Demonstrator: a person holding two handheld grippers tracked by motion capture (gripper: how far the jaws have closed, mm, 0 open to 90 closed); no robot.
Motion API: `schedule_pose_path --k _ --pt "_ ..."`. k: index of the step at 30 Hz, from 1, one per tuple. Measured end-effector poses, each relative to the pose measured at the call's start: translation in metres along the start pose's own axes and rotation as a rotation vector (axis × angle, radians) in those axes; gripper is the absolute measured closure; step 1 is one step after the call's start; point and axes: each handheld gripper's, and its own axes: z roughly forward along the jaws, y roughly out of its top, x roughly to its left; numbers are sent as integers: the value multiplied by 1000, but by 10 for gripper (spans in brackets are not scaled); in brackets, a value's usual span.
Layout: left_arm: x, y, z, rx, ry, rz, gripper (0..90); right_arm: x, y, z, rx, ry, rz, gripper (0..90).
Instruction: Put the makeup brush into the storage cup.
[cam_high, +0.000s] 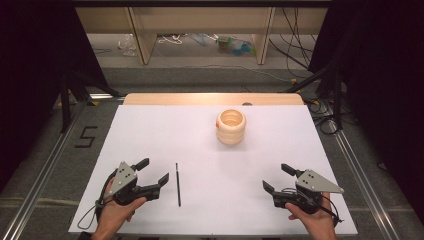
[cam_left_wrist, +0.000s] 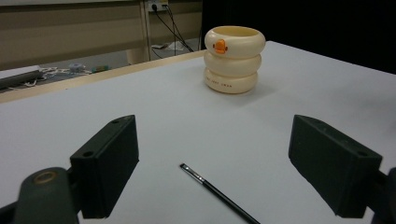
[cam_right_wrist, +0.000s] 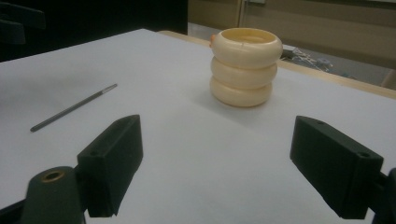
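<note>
Black brush (cam_high: 177, 184) | flat on table | just beside open left claw (cam_high: 154, 172)

Thin dark brush (cam_high: 177, 184) lying flat on white table, cream ringed holder (cam_high: 231, 127) upright beyond

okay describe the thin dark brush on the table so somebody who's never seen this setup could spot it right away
Start at the white table, on the near side by the left gripper. Just right of that gripper lies the brush, flat, running from near to far. Unlike the fat cream ringed cup farther back, it is a slim black stick with a small bristle tip.
</note>
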Motion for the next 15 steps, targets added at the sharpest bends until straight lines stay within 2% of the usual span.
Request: schedule_pose_path --k 7,8,15 --pt "-1 0 0 1 -8 -6 158 0 0 1 -4 3 -1 184" --pt "-1 0 0 3 -12 -5 158 1 0 -2 26 -18 15 184" --pt "-4 0 2 22 -28 -6 158 1 0 -1 34 -12 16 187"
